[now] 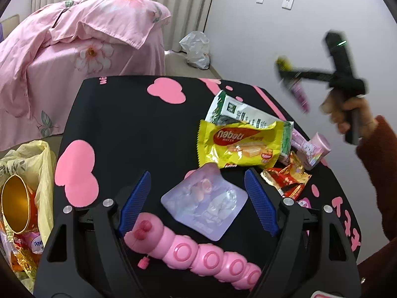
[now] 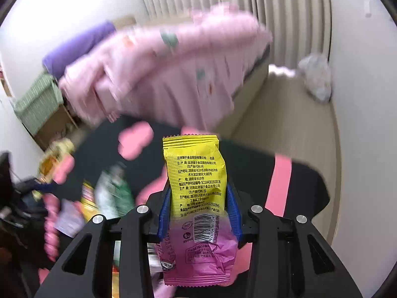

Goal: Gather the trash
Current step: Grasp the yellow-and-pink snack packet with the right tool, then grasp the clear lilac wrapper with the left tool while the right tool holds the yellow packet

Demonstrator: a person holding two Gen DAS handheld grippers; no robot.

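**Right claw grips a snack packet; left claw stands wide over the blister pack**

Your right claw (image 2: 198, 213) is clenched on a yellow-and-pink snack packet (image 2: 196, 198). The blue pads (image 2: 163, 211) press on both sides of it. The packet stands upright between them: its long axis runs along the fingers, the yellow crimped end points away from the camera, and the pink end hangs down toward the claw's body. In the left wrist view you see this claw (image 1: 295, 82) raised in the air to the right of the desk (image 1: 124, 129), with the packet a blurred shape in it.

Your left claw (image 1: 198, 198) is released, its jaws wide apart with nothing pressed between them. It hangs low over the black desk with pink shapes. Between its fingers lies a clear blister pack (image 1: 206, 203), flat on the desk, apart from both pads. Nearer to the camera lies a pink beaded toy (image 1: 198, 255), its long axis going from the left finger toward the lower right.

Beyond the blister pack there is a heap of trash: a yellow Nabati wrapper (image 1: 243, 144) lying crosswise, a green-and-white wrapper (image 1: 238, 111) partly under it, a red-and-gold wrapper (image 1: 285, 178), and a small pink box (image 1: 315, 151).

At the left edge, beside the desk, a yellow plastic bag (image 1: 29, 173) stands open with a gold cup (image 1: 17, 203) and other wrappers inside.
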